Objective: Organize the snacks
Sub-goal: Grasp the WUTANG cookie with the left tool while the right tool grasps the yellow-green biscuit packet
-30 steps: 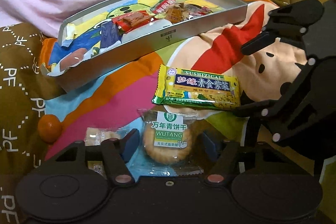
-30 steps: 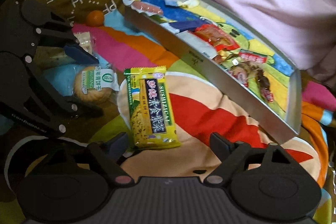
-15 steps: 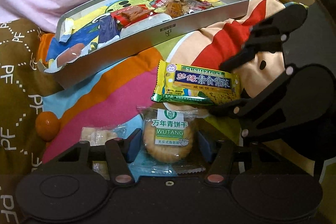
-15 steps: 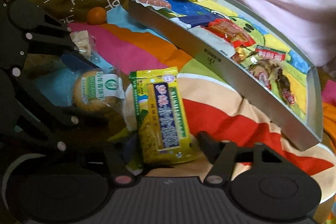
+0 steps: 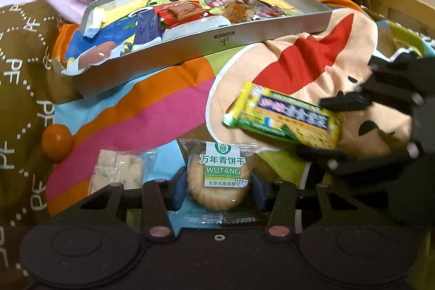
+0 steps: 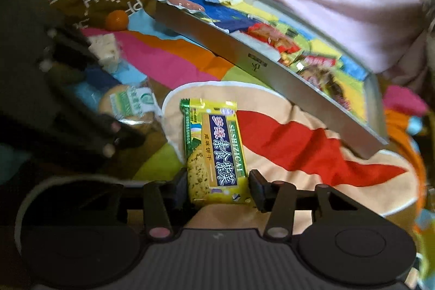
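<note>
My left gripper (image 5: pixel 217 188) is shut on the round Wutang biscuit packet (image 5: pixel 217 181), which lies on the colourful blanket. My right gripper (image 6: pixel 217 186) is shut on the yellow-green seaweed cracker packet (image 6: pixel 214 148) and holds it lifted and tilted; the packet also shows in the left wrist view (image 5: pixel 282 118). The grey tray (image 5: pixel 206 45) with several snacks in it lies at the back, against the pink shirt. It also shows in the right wrist view (image 6: pixel 258 67).
A small orange (image 5: pixel 57 143) and a clear packet of white candy (image 5: pixel 117 171) lie on the blanket to the left of the biscuit. A brown patterned cushion (image 5: pixel 19 89) lies at the left.
My right gripper moved onto the yellow cracker packet, shut on it and lifted it off the blanket. My left gripper closed on the biscuit packet.
</note>
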Motion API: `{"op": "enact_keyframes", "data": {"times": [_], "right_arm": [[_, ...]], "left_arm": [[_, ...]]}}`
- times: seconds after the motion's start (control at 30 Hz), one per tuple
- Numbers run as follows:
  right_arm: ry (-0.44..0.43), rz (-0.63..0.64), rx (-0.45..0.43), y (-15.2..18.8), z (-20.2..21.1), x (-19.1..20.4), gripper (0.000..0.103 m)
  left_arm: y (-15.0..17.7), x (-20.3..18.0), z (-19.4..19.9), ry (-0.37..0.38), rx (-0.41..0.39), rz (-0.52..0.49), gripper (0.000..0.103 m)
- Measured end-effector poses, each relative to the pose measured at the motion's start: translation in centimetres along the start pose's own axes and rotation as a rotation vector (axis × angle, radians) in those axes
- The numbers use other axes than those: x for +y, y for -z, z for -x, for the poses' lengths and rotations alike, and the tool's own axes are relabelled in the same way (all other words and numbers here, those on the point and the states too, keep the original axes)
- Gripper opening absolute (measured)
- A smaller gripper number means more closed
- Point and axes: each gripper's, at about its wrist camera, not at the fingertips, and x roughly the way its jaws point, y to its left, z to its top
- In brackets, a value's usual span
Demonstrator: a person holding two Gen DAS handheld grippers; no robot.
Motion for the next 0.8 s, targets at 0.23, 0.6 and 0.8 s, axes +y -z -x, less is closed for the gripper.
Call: {"op": "enact_keyframes", "data": {"times": [0.23, 0.6, 0.8], "right_arm": [[0.108, 0.146, -0.025, 1.0, 1.5, 2.4, 0.049], [-0.01, 0.042, 0.033, 0.4, 0.5, 0.1, 0.062], [-0.129, -0.136, 0.071, 0.4, -0.9, -2.9, 0.069]], "left_arm": [[0.3, -0.5, 0.4, -0.001, 0.0, 0.013, 0.049], [0.3, -0.4, 0.6, -0.005, 0.006, 0.022, 0.049], [0.3, -0.5, 0.4, -0.004, 0.009, 0.019, 0.05]]}}
